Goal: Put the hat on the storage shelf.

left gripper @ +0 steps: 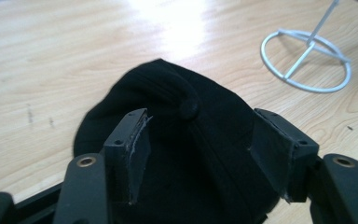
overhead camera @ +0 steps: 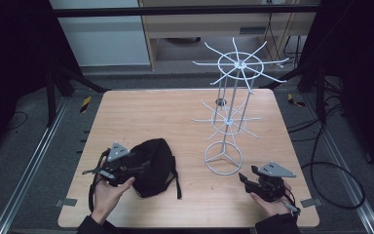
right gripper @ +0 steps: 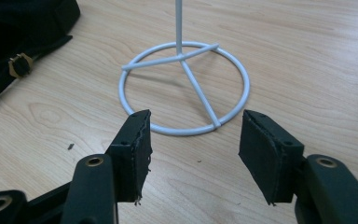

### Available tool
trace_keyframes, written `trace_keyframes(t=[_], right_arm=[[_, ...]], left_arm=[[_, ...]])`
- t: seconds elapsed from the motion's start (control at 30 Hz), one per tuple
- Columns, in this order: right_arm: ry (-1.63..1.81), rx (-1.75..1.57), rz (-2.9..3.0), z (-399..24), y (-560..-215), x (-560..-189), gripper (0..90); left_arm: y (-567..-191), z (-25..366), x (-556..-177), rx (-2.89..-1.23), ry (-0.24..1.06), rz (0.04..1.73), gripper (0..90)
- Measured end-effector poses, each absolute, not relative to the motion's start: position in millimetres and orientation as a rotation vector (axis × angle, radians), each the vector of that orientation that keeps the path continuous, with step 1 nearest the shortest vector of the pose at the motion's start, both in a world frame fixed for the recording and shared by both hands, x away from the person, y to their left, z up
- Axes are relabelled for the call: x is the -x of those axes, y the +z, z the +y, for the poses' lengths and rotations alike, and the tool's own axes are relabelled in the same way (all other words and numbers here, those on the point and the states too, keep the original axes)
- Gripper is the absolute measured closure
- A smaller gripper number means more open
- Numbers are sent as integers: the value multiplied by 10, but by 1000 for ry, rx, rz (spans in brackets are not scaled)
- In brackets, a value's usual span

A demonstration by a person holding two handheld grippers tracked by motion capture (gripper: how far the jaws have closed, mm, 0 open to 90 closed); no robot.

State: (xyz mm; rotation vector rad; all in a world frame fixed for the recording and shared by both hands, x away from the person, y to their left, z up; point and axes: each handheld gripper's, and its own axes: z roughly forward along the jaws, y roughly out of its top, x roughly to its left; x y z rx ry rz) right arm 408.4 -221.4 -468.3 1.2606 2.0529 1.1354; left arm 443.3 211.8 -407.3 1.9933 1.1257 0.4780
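Note:
A black cap (overhead camera: 153, 165) lies on the wooden table (overhead camera: 141, 112) near its front left, strap and brass buckle (right gripper: 19, 64) trailing to its right. My left gripper (overhead camera: 141, 166) is open, its jaws straddling the cap's crown (left gripper: 186, 140) without closing on it. A white wire hanger stand (overhead camera: 229, 117) with two tiers of spokes rises right of centre on a ring base (right gripper: 185, 88). My right gripper (overhead camera: 246, 179) is open with nothing between its jaws, low over the table just in front of that ring base (overhead camera: 223, 157).
Black frame posts and cables flank the table on both sides. A pale cabinet stands beyond the far edge. Bare wood stretches across the back left of the table and between the cap and the stand.

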Motion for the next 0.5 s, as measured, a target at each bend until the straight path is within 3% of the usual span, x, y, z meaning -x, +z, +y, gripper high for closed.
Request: trace_keyframes(t=[0.4, 0.47, 0.5], right_arm=[[1094, -1289, 2080, -2228, -4746, -4143, 441], [1089, -1288, 2094, -2218, -4766, -4156, 443], [1082, -1288, 2104, -2213, -4780, -4166, 448]], left_arm=[[-4393, 2032, -4681, -2033, 383, 1238, 482], [-4417, 2040, -4688, -2031, 384, 1253, 536], [-4424, 2044, -4690, -2030, 383, 1259, 605]])
